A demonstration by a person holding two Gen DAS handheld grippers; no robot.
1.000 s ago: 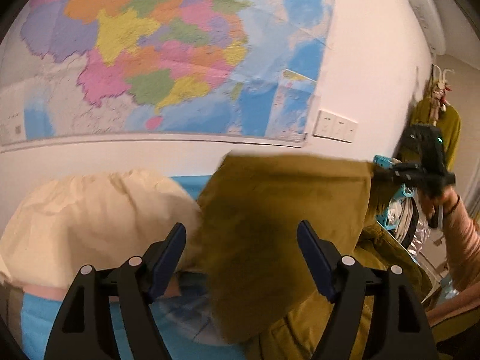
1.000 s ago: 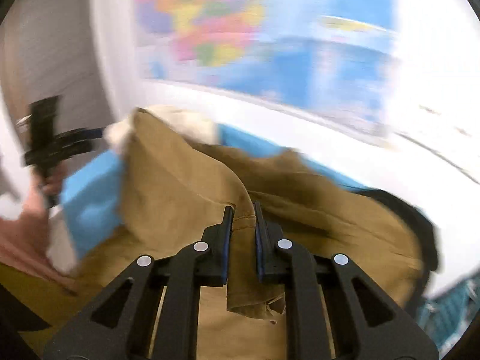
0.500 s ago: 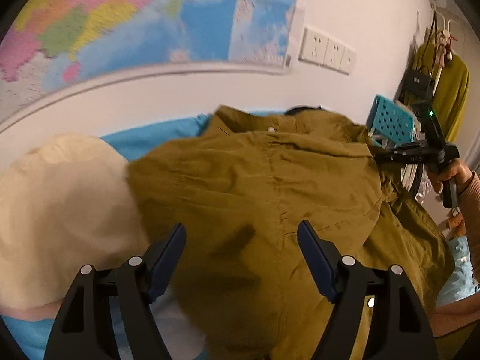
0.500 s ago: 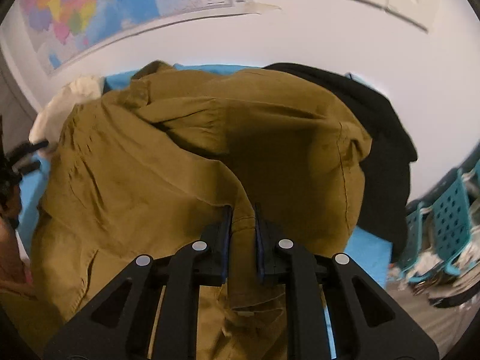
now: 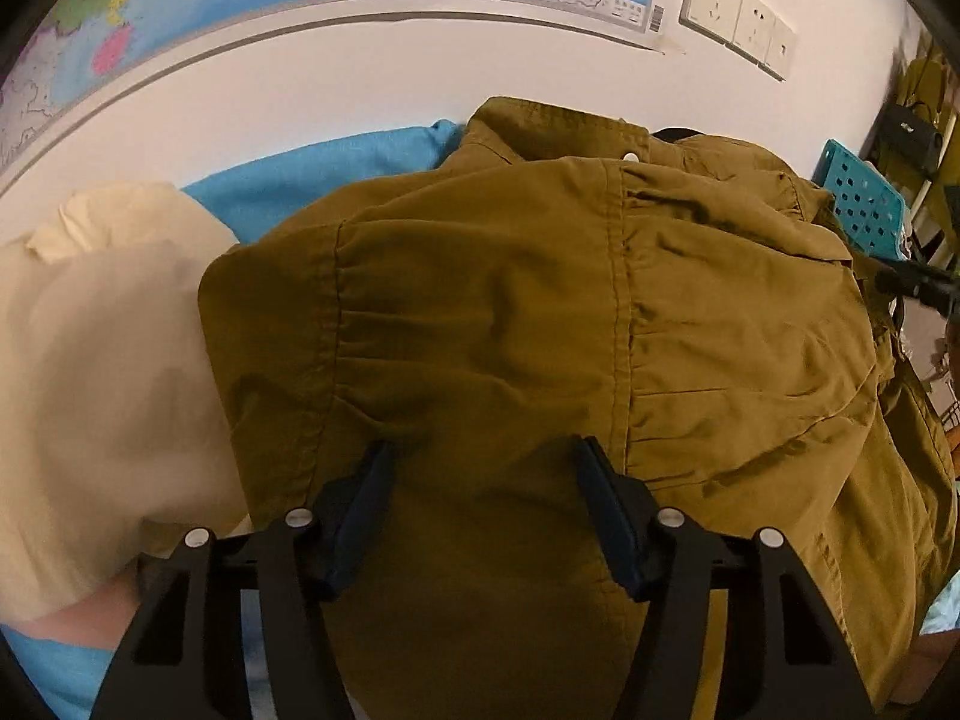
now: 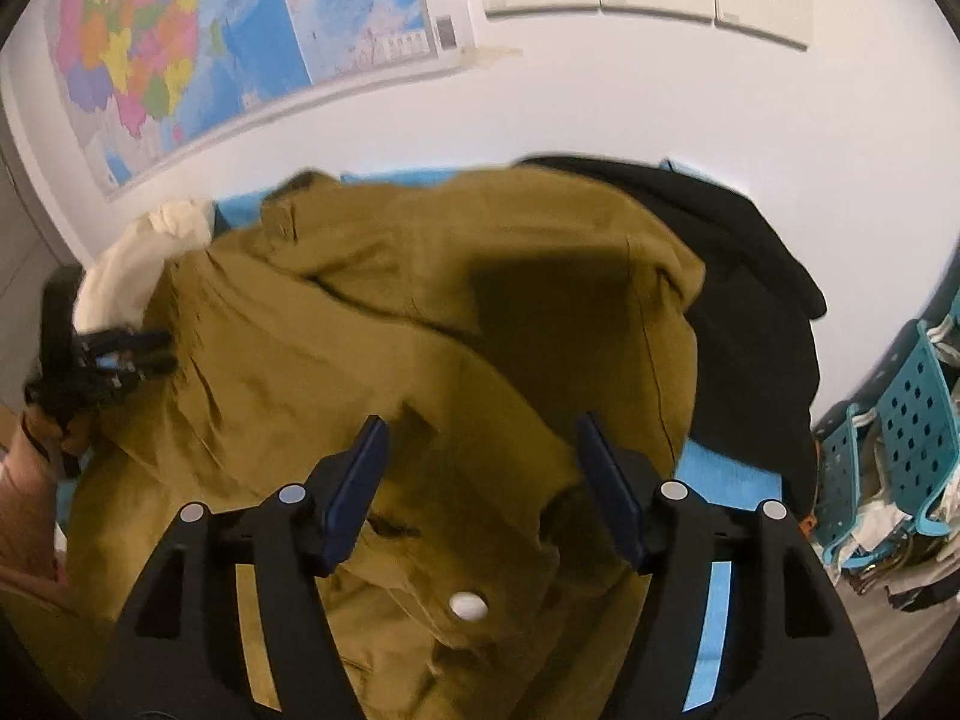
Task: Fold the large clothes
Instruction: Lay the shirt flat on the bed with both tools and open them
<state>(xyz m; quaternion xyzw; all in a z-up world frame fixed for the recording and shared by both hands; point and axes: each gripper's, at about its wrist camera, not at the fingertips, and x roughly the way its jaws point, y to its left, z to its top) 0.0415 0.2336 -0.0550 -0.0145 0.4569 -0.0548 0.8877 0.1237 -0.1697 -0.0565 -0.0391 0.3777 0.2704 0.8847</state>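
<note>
The olive jacket [image 5: 540, 312] lies spread over the blue sheet [image 5: 336, 168], its folded half laid forward toward the wall, partly over the cream pillow [image 5: 102, 330] and the black garment [image 6: 750, 300]. My right gripper [image 6: 480, 468] has just been opening to let the cloth drop; its jaws stand spread above the jacket, pinching nothing. My left gripper [image 5: 483, 492] has been narrowing but is spread too, cloth bulging between its blue pads [image 5: 360, 510], so I judge this fold laid
</note>
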